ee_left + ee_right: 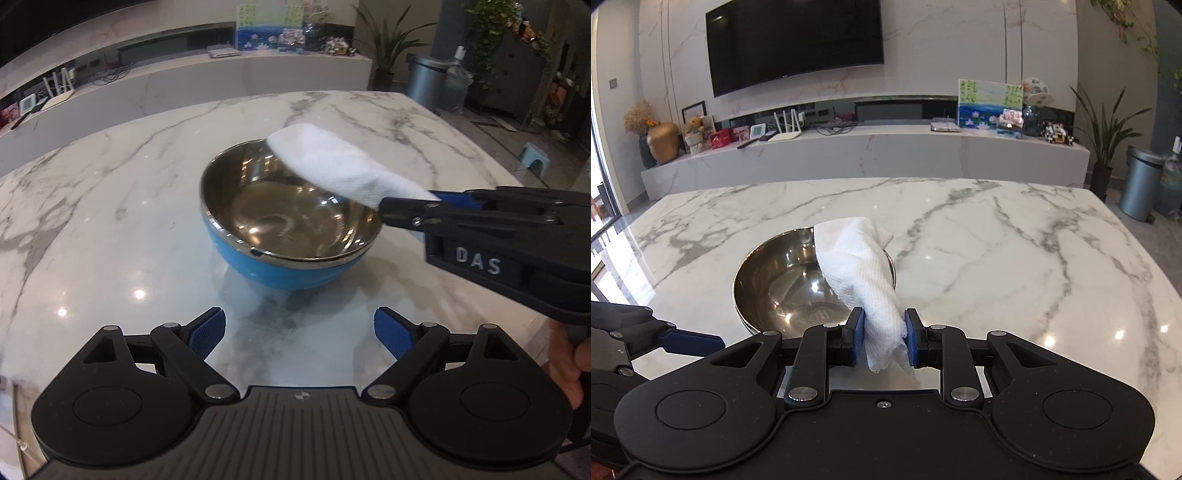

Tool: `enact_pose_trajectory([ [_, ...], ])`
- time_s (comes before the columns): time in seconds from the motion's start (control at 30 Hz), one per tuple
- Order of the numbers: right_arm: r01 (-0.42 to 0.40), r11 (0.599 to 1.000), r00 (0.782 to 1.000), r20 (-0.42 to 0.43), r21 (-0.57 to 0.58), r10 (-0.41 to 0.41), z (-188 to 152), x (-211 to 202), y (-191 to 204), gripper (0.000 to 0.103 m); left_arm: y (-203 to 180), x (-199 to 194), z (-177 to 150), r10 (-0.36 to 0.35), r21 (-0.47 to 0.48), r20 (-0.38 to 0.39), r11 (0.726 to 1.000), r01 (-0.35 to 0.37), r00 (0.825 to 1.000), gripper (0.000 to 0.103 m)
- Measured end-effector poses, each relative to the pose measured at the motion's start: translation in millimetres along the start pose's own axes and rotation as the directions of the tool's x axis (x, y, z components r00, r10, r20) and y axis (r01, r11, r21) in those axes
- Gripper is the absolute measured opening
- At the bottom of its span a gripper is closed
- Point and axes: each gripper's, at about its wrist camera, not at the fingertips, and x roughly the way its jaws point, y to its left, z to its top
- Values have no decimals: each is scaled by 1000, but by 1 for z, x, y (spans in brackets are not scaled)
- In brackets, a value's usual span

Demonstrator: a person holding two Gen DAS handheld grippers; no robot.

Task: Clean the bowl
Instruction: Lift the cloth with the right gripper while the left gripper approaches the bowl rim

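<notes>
Blue-sided steel bowl [288,236] sits mid-frame on the white marble table [92,221]. Right gripper [884,338] pinches a white paper towel [857,266] above its rim; left gripper [299,332] gapes empty at lower centre.

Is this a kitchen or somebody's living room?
Most likely a home living room: a big wall television, a marble media shelf with trinkets and a router, and a potted plant behind the marble table.
</notes>
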Motion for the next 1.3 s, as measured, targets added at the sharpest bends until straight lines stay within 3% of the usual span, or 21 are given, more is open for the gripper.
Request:
enact_pose_trajectory([
  [0.33, -9, 1000, 1000, -5, -4, 9, 0, 1, 1, 21, 10, -15, 1, -77, -22, 45, 997, 78, 996, 88],
  [0.43, -6, 1000, 1000, -8, -4, 6, 0, 2, 0, 21, 16, -18, 3, -92, -47, 60, 994, 95, 994, 70],
  [0.63, -3, 1000, 1000, -11, -12, 3, -1, 3, 1, 21, 25, -24, 5, -109, -95, 102, 988, 118, 989, 70],
  [0.8, 1, 1000, 1000, -23, -25, -1, -2, 5, 3, 21, 37, -24, 10, -80, -185, 132, 977, 104, 988, 67],
  [0.97, 4, 1000, 999, -36, -31, -6, -5, 6, 3, 21, 42, -14, 16, -73, -232, 115, 968, 99, 991, 49],
  [1.2, 18, 999, 998, -52, -27, -19, -6, 8, 0, 21, 39, -7, 19, -81, -236, 114, 966, 106, 990, 40],
  [1.3, 19, 1000, 998, -59, -23, -20, -7, 10, -2, 21, 39, -4, 20, -87, -241, 120, 964, 114, 989, 30],
])
